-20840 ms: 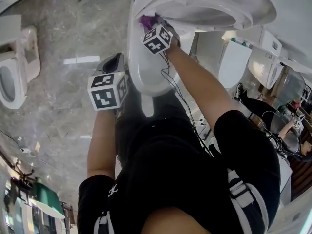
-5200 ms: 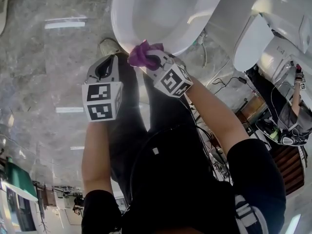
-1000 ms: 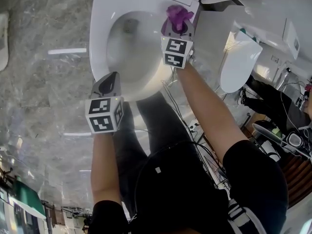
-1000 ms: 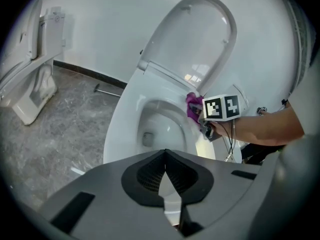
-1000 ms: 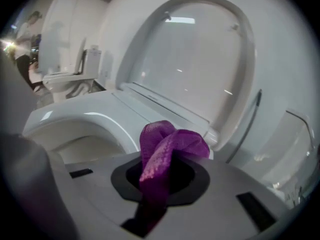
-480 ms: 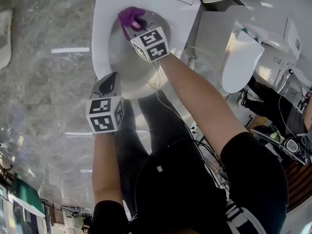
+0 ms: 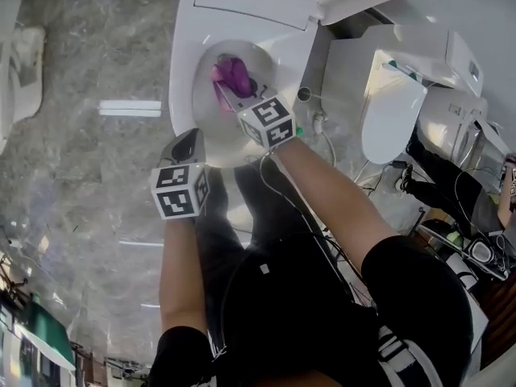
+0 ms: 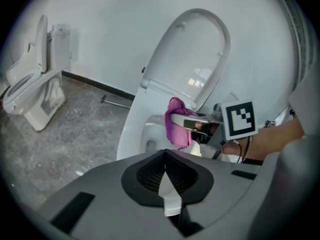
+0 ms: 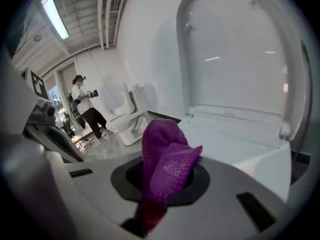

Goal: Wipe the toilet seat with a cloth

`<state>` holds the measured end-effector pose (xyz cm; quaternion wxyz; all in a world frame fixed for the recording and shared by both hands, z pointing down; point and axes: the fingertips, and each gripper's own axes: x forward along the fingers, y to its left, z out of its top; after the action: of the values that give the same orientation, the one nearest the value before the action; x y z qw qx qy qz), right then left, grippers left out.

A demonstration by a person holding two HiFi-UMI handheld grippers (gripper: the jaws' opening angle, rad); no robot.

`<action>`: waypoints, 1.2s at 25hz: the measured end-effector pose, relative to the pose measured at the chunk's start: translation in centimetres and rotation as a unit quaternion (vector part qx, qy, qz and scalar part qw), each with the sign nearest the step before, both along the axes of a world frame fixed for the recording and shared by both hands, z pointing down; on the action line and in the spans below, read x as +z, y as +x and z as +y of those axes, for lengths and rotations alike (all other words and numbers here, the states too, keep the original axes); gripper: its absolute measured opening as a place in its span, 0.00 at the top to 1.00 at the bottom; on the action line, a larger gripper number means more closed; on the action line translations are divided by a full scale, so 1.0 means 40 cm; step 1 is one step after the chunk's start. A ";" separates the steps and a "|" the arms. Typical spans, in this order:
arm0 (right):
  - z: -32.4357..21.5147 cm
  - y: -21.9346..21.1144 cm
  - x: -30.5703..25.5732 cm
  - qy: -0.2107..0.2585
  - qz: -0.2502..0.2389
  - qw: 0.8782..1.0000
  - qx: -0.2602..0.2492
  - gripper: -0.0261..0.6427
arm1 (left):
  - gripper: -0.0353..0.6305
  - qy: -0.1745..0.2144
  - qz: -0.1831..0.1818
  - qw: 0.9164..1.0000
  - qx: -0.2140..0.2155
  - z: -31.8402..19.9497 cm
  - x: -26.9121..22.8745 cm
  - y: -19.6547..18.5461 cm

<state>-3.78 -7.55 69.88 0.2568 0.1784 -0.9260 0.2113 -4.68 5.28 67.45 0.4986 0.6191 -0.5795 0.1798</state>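
Head view: the right gripper [image 7: 235,95] is clamped on the one purple cloth [image 7: 231,74], which hangs over the bowl [image 7: 211,119] at upper centre and appears clear of the seat [image 7: 179,95]. No wiping contact shows now. The seat looks evenly white, with no streak to tell wiped parts from unwiped. I judge the wiping is under way or ending, but cannot say which. The left gripper [image 7: 188,139], jaws together and empty, hovers at the seat's lower left. Counted: two grippers, one cloth, one raised lid [image 8: 192,59]. Beyond this toilet, a second toilet [image 7: 18,47] stands at upper left. At right stand a third toilet [image 7: 393,111] and what looks like a fourth toilet [image 7: 455,123].
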 end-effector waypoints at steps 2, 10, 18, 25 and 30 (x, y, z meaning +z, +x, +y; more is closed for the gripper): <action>-0.005 0.038 -0.103 0.005 -0.012 1.000 0.017 0.88 | 0.93 0.012 -0.004 1.000 -0.004 -0.019 -0.072 -0.002; -0.028 0.183 -0.429 0.044 -0.023 0.994 0.095 0.88 | 0.93 0.079 -0.038 0.996 0.003 -0.136 -0.387 -0.016; -0.052 0.324 -0.760 0.105 -0.025 0.980 0.166 0.88 | 0.93 0.083 -0.057 0.995 0.022 -0.166 -0.641 0.086; -0.132 0.368 -1.079 0.162 -0.080 0.963 0.202 0.88 | 0.93 0.147 -0.098 0.983 0.049 -0.244 -0.913 0.117; -0.213 0.359 -1.249 0.180 -0.099 0.955 0.216 0.88 | 0.93 0.204 -0.129 0.970 0.033 -0.336 -1.126 0.068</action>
<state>10.60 -16.08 19.91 0.0757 0.3956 -0.9088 0.1084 -1.95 -8.14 22.42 0.2768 0.6977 -0.6429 0.1528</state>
